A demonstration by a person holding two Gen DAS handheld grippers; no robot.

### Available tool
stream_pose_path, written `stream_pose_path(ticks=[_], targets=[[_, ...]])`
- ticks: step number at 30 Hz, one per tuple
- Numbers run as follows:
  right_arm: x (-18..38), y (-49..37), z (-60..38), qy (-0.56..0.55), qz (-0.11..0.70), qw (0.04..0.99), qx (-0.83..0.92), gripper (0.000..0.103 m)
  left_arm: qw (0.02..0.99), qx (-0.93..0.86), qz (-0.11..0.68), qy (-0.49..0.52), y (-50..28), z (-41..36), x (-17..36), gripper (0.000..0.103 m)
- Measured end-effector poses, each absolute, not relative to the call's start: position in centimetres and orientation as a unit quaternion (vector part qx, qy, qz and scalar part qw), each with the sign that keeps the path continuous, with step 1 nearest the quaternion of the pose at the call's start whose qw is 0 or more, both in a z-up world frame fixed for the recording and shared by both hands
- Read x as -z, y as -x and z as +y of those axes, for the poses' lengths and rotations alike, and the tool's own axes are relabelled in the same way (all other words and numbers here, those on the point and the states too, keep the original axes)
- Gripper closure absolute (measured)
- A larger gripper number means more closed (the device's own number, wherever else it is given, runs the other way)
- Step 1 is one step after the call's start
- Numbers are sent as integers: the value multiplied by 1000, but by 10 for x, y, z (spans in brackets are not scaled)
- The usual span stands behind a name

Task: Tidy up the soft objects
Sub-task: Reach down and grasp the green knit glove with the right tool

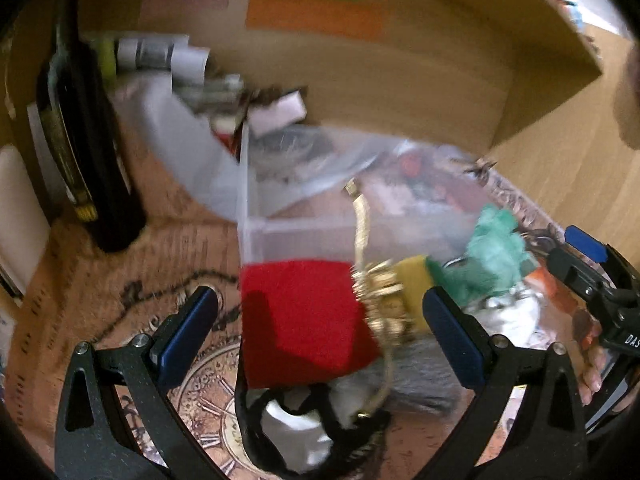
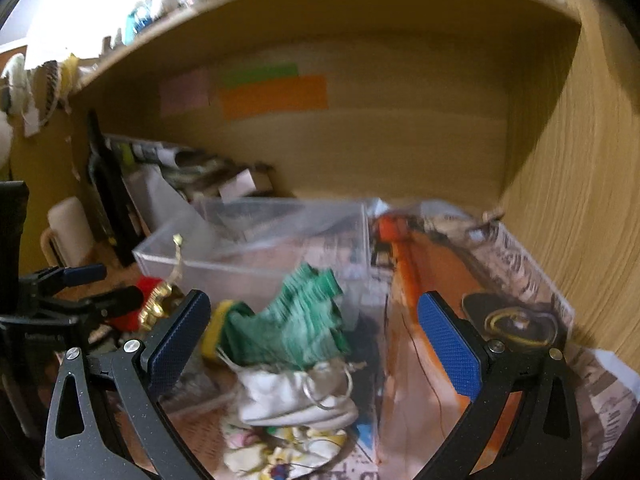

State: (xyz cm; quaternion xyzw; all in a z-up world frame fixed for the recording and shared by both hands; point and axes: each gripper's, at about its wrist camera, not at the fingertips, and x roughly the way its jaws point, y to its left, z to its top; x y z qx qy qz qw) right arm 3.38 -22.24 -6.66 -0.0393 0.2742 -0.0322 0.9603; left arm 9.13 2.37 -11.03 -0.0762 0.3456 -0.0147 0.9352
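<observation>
At the far left of the bench [image 1: 92, 280], a dark bottle [image 1: 80, 152] stands upright against the wooden wall. The left gripper [image 1: 320, 332] hangs with its jaws spread wide and nothing between them touching the pads; a red felt piece [image 1: 304, 320] with a gold cord [image 1: 362, 232] lies just beyond its fingers, draped at the near edge of a clear plastic box [image 2: 256, 248]. Right of the red piece is a green fuzzy item [image 2: 288, 320] with a yellow band, resting above a white pouch [image 2: 292, 396]. The right gripper [image 2: 312, 340] is likewise spread open around this green item without touching it. Farther right lies orange-printed paper [image 2: 424, 280].
</observation>
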Motion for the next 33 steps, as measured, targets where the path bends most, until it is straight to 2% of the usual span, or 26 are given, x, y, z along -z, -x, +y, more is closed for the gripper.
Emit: stream_pose_path(ticks=[7,9,11,12,14,15,17,22,24,27,30,33], targets=[[91,-61,-235,32,328,944,19,1,908,28,402,113,-114,36,142,0],[95,-66,-236,28,337,941,14,8,909,34,397,117,-112,36,143,0],[99,-69,-238,23,345,938,8,23,915,35,387,114,-108,35,140,0],[100,-70,-239,21,349,937,4,27,917,36,383,109,-107,34,139,0],[101,-73,-239,17,353,935,0,45,919,38,379,100,-106,31,137,11],[101,-73,-240,14,353,936,-5,49,918,43,383,97,-105,29,137,20],[100,-72,-238,11,350,937,-11,65,917,42,387,94,-108,27,137,24],[95,-67,-232,20,335,942,-12,82,922,39,373,95,-100,31,131,38],[90,-63,-231,21,326,945,-13,83,924,39,369,95,-94,32,127,42],[83,-57,-227,24,311,950,-17,86,928,42,360,92,-85,33,118,58],[74,-51,-223,25,296,955,-22,87,933,41,346,89,-77,32,107,60],[62,-46,-219,28,276,960,-26,88,940,42,327,87,-71,33,94,67]])
